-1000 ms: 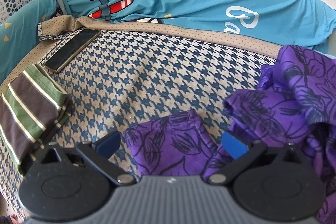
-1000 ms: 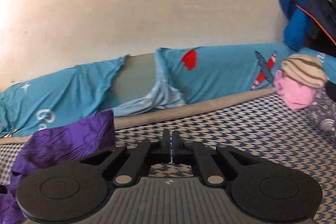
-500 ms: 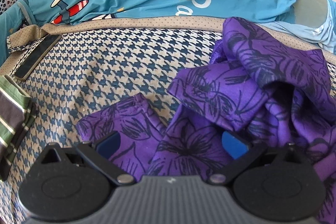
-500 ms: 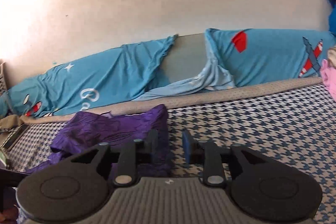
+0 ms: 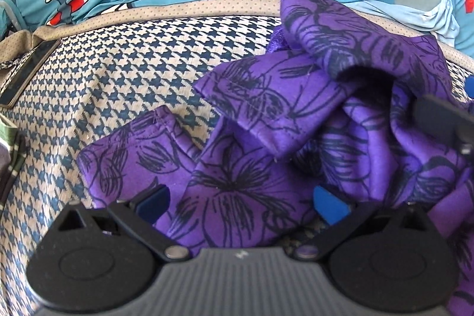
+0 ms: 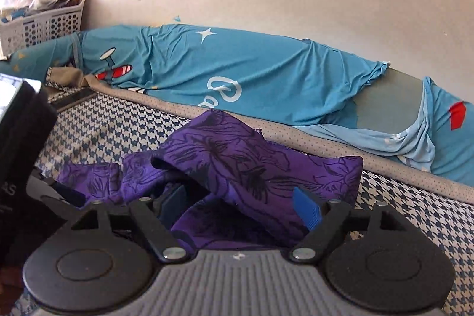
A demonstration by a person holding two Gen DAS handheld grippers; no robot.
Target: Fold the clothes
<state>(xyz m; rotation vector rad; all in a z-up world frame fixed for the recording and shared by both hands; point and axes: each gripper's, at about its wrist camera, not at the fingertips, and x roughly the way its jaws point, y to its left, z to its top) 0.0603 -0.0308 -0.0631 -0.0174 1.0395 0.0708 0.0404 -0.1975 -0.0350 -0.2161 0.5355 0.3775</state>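
Both tongs, left [image 5: 240,205] and right [image 6: 240,206], gape over the crumpled purple garment [image 5: 296,120] on the bed [image 5: 118,64], right's jaws just opening; next, pinch an edge and spread it.

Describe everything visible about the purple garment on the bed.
The purple garment is a thin, smooth-looking fabric printed with dark line-drawn flowers. It lies crumpled and unfolded on the houndstooth bedspread, bunched into loose folds with stitched hems showing. One flat end, perhaps a sleeve, lies apart toward the left. The open left gripper straddles its near edge, and the right gripper, whose jaws have just been opening, has cloth between its fingers without pinching it. Its far edge reaches the dotted beige border.
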